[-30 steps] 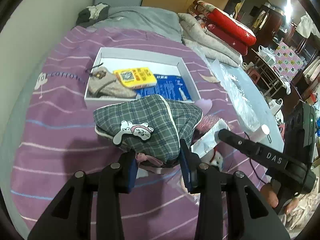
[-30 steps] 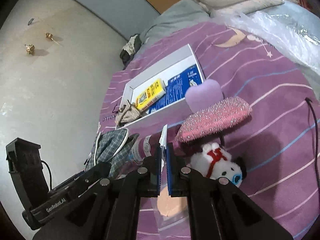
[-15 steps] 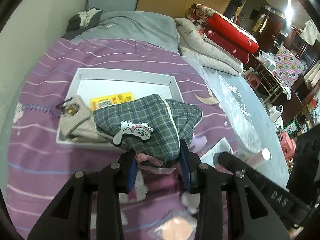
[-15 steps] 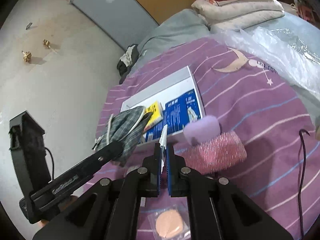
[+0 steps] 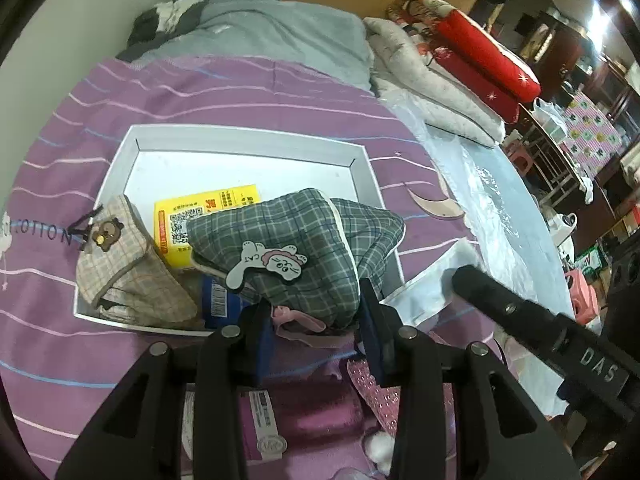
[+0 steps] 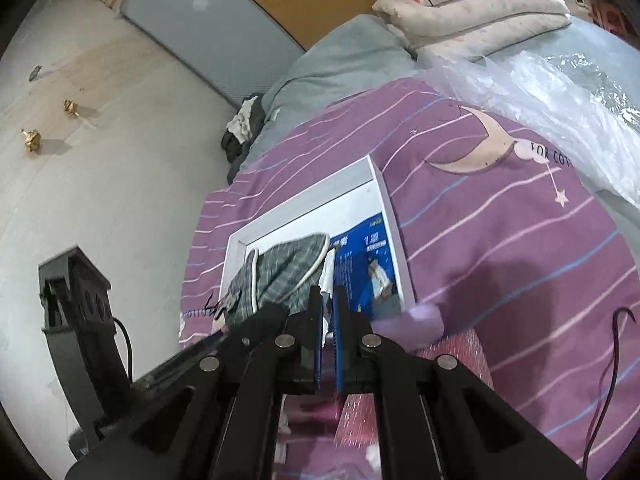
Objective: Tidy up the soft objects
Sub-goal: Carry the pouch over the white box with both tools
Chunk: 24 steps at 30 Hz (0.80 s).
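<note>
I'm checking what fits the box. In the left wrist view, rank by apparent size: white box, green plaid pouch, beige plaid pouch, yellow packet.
1. white box
2. green plaid pouch, nearer the camera, so flattered
3. beige plaid pouch
4. yellow packet, partly covered

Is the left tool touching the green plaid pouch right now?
Touching. In the left wrist view the left tool has its fingers clamped on the lower end of the green plaid pouch, holding it over the white box.
</note>
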{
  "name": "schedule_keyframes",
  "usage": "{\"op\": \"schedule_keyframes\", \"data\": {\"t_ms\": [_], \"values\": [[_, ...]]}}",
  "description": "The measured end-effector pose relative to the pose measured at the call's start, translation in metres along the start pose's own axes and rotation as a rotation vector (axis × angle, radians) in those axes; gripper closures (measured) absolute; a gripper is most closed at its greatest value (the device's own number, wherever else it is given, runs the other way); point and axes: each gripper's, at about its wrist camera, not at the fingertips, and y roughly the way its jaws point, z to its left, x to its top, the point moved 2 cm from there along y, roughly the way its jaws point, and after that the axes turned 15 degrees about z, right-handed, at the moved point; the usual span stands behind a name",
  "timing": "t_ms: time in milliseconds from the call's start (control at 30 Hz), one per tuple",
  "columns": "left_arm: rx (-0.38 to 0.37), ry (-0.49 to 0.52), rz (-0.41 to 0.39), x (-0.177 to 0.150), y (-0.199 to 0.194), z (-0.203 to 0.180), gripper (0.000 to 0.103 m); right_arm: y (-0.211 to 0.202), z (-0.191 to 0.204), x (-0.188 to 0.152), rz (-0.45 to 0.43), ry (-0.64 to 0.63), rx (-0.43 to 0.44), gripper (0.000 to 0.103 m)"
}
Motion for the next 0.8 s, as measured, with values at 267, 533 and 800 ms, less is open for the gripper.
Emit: {"op": "schedule_keyframes", "data": {"t_ms": [267,533,800], "values": [[-0.029,-0.025,0.037,0.009,0.027,-0.003,0.064,0.002,-0.022,0.004,-0.015,0.047,-0.024,0.1],[0.024,-0.024,0.021,0.01,0.046,-0.01,0.064,-0.001,-0.027,0.007,-0.028,0.058,-0.035,0.1],[-0.085,-0.264,0.047,0.011,0.048,-0.009,0.064,-0.01,-0.03,0.004,-0.054,0.08,-0.035,0.1]]}}
